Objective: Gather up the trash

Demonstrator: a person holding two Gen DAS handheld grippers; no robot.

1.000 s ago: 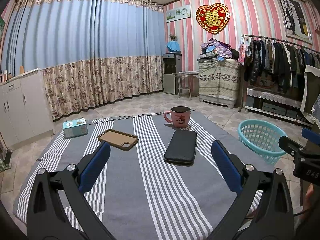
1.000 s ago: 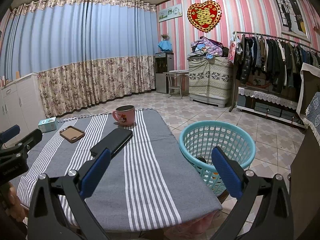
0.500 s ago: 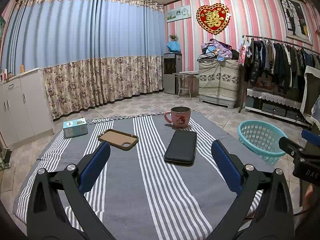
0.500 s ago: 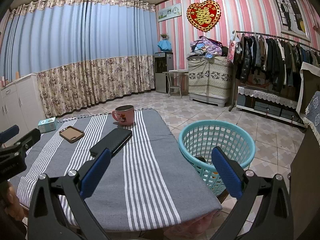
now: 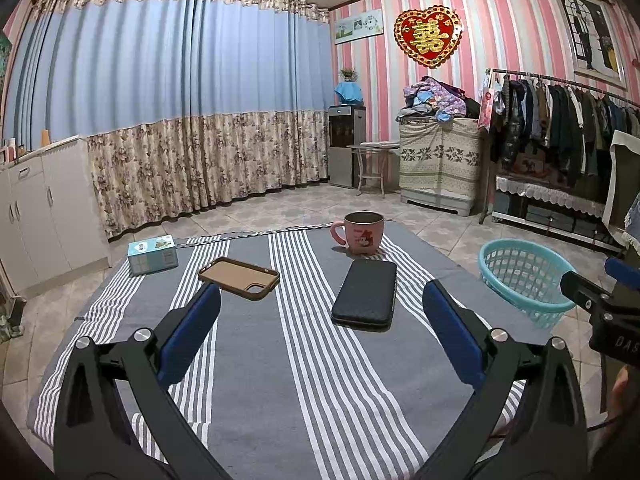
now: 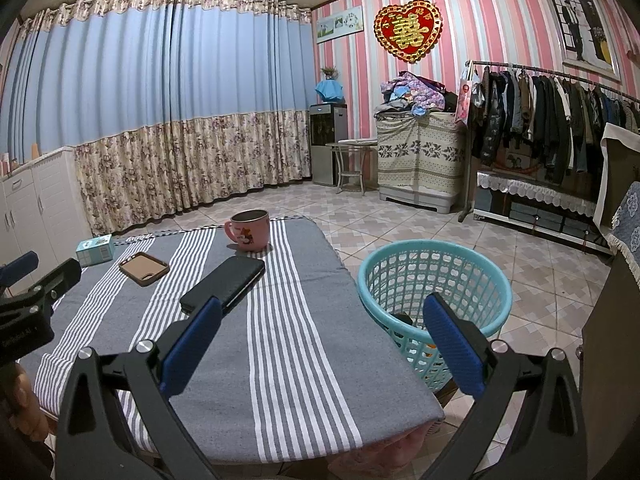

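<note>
A turquoise plastic basket [image 6: 436, 292] stands on the floor by the table's right edge; it also shows in the left wrist view [image 5: 524, 276]. Something dark and something orange lie in it, mostly hidden. My left gripper [image 5: 320, 320] is open and empty above the near part of the striped tablecloth [image 5: 280, 380]. My right gripper [image 6: 320, 328] is open and empty above the table's near right corner, with its right finger in front of the basket. No loose trash shows on the table.
On the table lie a black phone [image 5: 366, 294], a brown phone case [image 5: 240, 278], a pink mug [image 5: 362, 232] and a small blue box [image 5: 153, 254]. White cabinets [image 5: 36, 216] stand left, a clothes rack [image 5: 568, 128] right, tiled floor around.
</note>
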